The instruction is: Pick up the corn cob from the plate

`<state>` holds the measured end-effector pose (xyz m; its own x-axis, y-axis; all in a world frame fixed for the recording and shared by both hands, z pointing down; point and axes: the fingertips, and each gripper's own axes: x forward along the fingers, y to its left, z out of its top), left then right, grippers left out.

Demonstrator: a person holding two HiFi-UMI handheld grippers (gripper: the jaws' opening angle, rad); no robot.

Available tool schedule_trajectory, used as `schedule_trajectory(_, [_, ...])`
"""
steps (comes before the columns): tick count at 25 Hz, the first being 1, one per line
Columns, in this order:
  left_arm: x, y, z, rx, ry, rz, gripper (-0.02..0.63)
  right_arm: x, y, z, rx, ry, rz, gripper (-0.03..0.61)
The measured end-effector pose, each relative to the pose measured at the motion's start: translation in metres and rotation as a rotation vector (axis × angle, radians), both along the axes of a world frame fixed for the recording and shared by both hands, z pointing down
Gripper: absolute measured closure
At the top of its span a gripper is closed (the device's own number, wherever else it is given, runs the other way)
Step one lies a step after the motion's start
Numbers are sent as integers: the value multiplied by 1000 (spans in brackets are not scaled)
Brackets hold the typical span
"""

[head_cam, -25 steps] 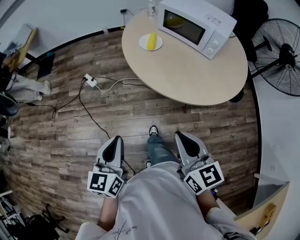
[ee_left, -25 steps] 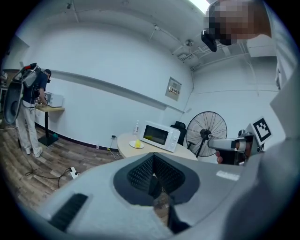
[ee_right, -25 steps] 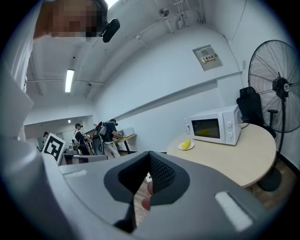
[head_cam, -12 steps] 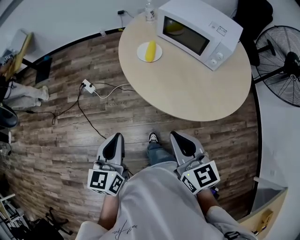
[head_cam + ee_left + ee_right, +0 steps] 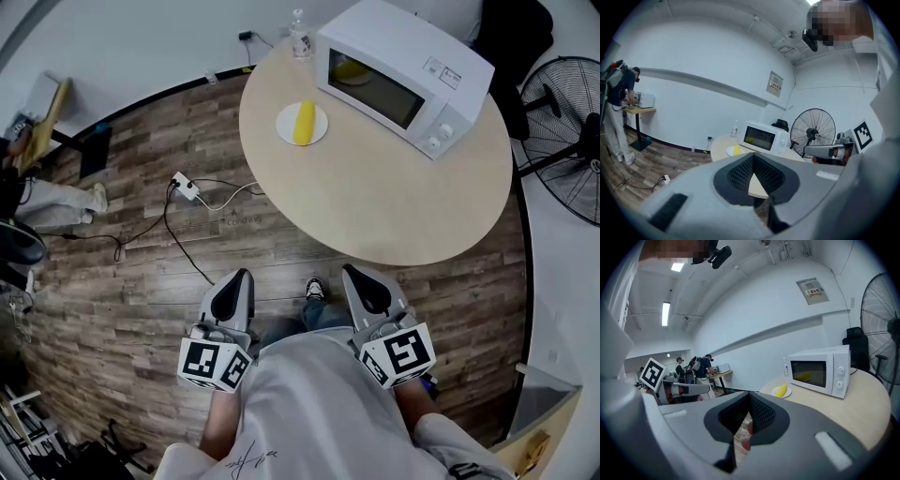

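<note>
A yellow corn cob (image 5: 302,123) lies on a small white plate (image 5: 288,116) at the far left of the round beige table (image 5: 375,187). The left gripper view shows the corn cob (image 5: 736,149) far ahead, and in the right gripper view the corn cob (image 5: 782,390) rests on its plate (image 5: 776,392) beside the microwave. My left gripper (image 5: 238,279) and right gripper (image 5: 356,275) are held close to my body over the wood floor, short of the table's near edge. Both are shut with nothing in them, as also seen for the left gripper (image 5: 753,157) and right gripper (image 5: 749,394).
A white microwave (image 5: 403,75) with something yellow inside stands on the table right of the plate, with a clear bottle (image 5: 300,42) behind. A standing fan (image 5: 572,131) is at the right. A power strip (image 5: 186,186) with cables lies on the floor. Another person (image 5: 621,93) stands far left.
The table and plate have come nearer in the head view as I walked toward them. Both grippers keep the same shut pose in front of my body.
</note>
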<state>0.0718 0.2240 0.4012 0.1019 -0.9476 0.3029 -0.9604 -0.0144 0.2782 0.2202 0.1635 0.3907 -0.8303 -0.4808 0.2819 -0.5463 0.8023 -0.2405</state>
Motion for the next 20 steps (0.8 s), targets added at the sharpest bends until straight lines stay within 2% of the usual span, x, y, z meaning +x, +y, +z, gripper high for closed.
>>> schedule_trajectory(12, [15, -35, 6, -8, 19, 97, 618, 5, -22, 6, -15, 0, 45, 565])
schedule_trajectory(20, [-10, -71, 12, -4, 17, 142, 618, -17, -52, 6, -15, 10, 91, 565])
